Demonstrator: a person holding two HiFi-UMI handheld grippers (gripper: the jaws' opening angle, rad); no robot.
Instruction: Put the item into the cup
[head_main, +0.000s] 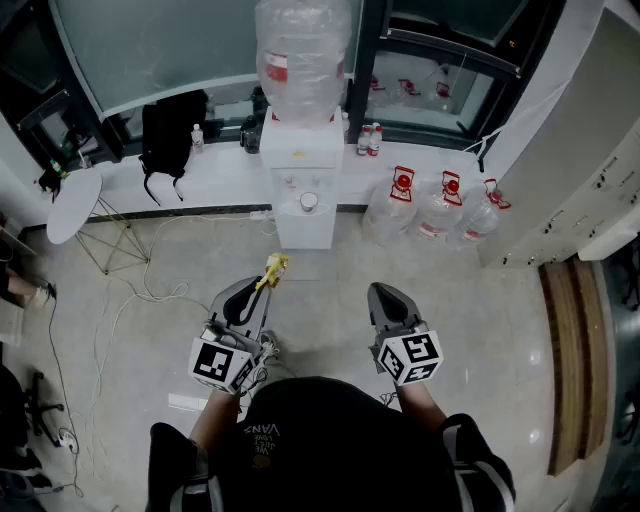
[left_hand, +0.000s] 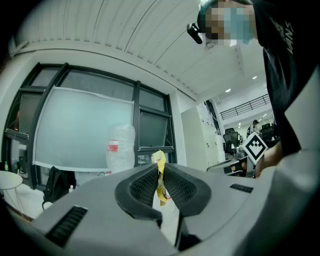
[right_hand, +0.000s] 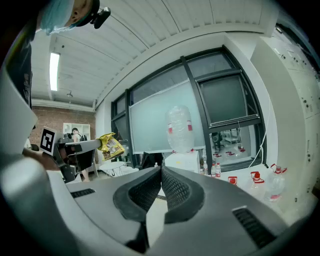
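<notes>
In the head view my left gripper (head_main: 263, 284) is shut on a small yellow sachet (head_main: 274, 267), which sticks out past the fingertips toward the water dispenser (head_main: 300, 170). A white cup (head_main: 308, 202) stands in the dispenser's recess, well ahead of both grippers. In the left gripper view the sachet (left_hand: 160, 181) is pinched between the ribbed pads. My right gripper (head_main: 386, 299) hangs level beside it, shut with nothing in it. The right gripper view shows its pads (right_hand: 172, 187) meeting, with the sachet (right_hand: 111, 145) off to the left.
A large clear bottle (head_main: 300, 50) tops the dispenser. Spare water bottles (head_main: 440, 205) lie on the floor to its right. A black backpack (head_main: 170, 125) leans on the sill, a round white table (head_main: 72, 205) stands left, cables (head_main: 130, 290) run over the floor, and cabinets (head_main: 590, 170) line the right.
</notes>
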